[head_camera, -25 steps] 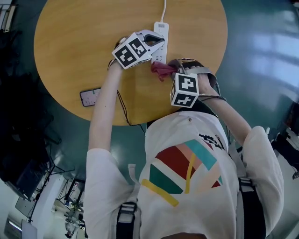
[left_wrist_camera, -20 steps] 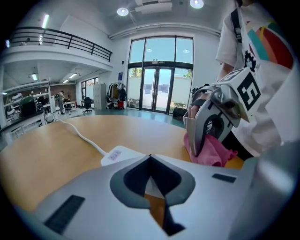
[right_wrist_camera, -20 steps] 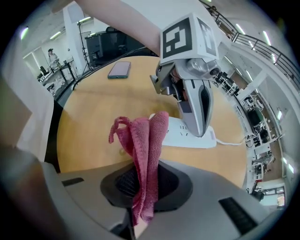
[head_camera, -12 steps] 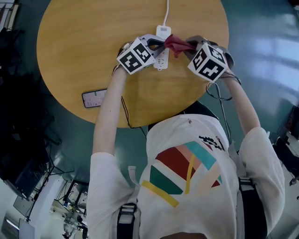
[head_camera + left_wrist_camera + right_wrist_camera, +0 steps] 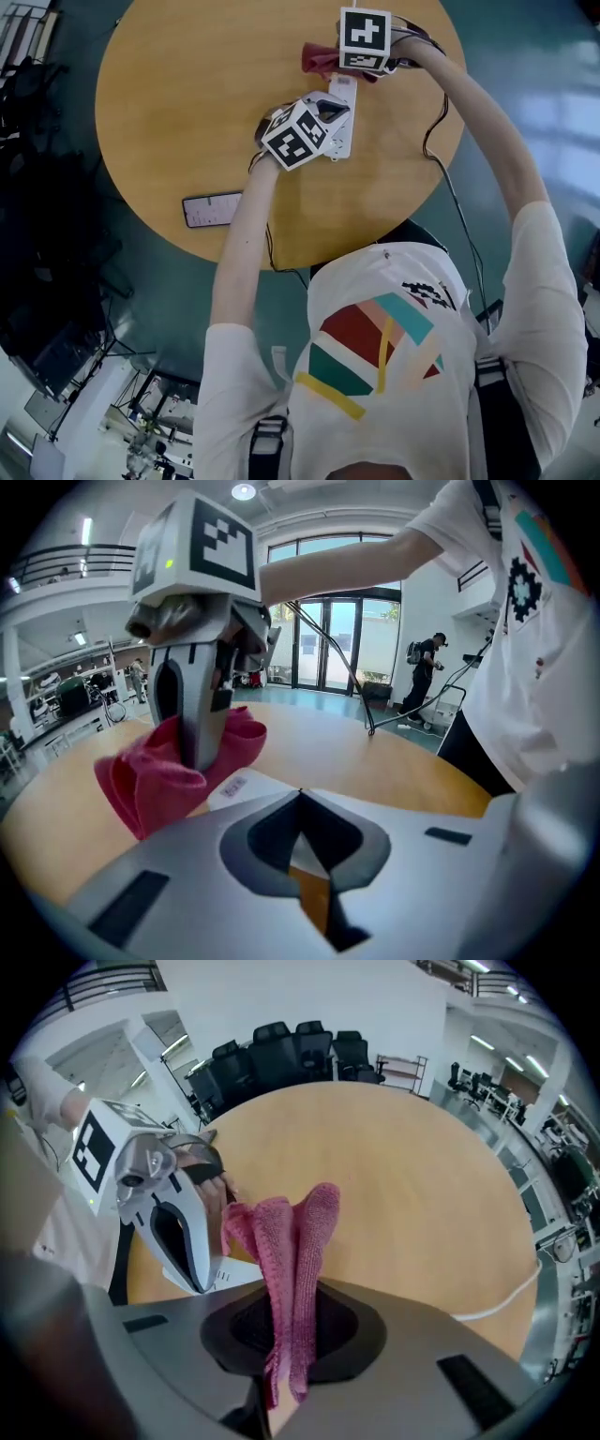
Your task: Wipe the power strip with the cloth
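A white power strip [image 5: 345,91] lies on the round wooden table [image 5: 187,112], its cable [image 5: 511,1295] trailing off the far side. My left gripper [image 5: 336,107] rests on top of the strip's middle with its jaws shut and nothing between them. In the left gripper view its tip [image 5: 300,795] sits over the strip [image 5: 231,787]. At the strip's far end my right gripper [image 5: 330,58] is shut on a red-pink cloth [image 5: 317,56]. The cloth [image 5: 292,1241] hangs out of its jaws beside the left gripper [image 5: 169,1218]. Seen from the left gripper, the cloth [image 5: 159,775] touches the strip's end.
A dark phone [image 5: 214,209] lies near the table's front left edge. The person's own cables [image 5: 441,141] hang over the right rim. Office chairs [image 5: 281,1049] stand beyond the table. Teal floor [image 5: 525,84] surrounds it.
My right gripper carried the cloth from the strip's near end, along it, to its far end. The left gripper stayed on the strip.
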The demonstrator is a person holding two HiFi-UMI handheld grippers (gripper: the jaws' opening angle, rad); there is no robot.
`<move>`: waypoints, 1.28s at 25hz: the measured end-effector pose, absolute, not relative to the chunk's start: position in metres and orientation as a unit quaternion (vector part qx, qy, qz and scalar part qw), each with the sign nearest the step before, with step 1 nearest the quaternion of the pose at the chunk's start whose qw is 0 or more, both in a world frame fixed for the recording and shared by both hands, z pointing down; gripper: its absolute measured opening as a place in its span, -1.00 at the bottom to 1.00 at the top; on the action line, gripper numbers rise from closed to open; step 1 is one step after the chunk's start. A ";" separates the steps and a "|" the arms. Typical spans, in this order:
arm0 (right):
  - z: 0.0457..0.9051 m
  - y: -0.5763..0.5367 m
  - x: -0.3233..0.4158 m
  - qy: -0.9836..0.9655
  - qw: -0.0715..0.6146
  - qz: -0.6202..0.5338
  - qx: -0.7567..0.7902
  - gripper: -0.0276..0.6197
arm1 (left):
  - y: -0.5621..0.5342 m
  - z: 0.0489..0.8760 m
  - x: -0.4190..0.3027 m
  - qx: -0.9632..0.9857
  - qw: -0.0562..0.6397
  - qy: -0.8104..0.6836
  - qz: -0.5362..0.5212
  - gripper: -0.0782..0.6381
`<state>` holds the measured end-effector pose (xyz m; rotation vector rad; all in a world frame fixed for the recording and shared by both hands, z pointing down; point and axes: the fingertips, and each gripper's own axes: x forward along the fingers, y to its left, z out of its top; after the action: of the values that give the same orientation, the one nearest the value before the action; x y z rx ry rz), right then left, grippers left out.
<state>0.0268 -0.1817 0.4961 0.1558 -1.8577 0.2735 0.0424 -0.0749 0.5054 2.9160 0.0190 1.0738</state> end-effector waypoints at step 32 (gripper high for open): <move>0.471 -0.135 0.078 -0.838 0.432 0.199 0.267 -0.79 | -0.085 0.449 0.024 0.949 0.089 -0.257 0.158 -0.66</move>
<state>0.0782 -0.1353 0.4708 0.6664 -2.0890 0.4949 0.0239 -0.0848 0.4495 2.8250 -0.7653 0.4704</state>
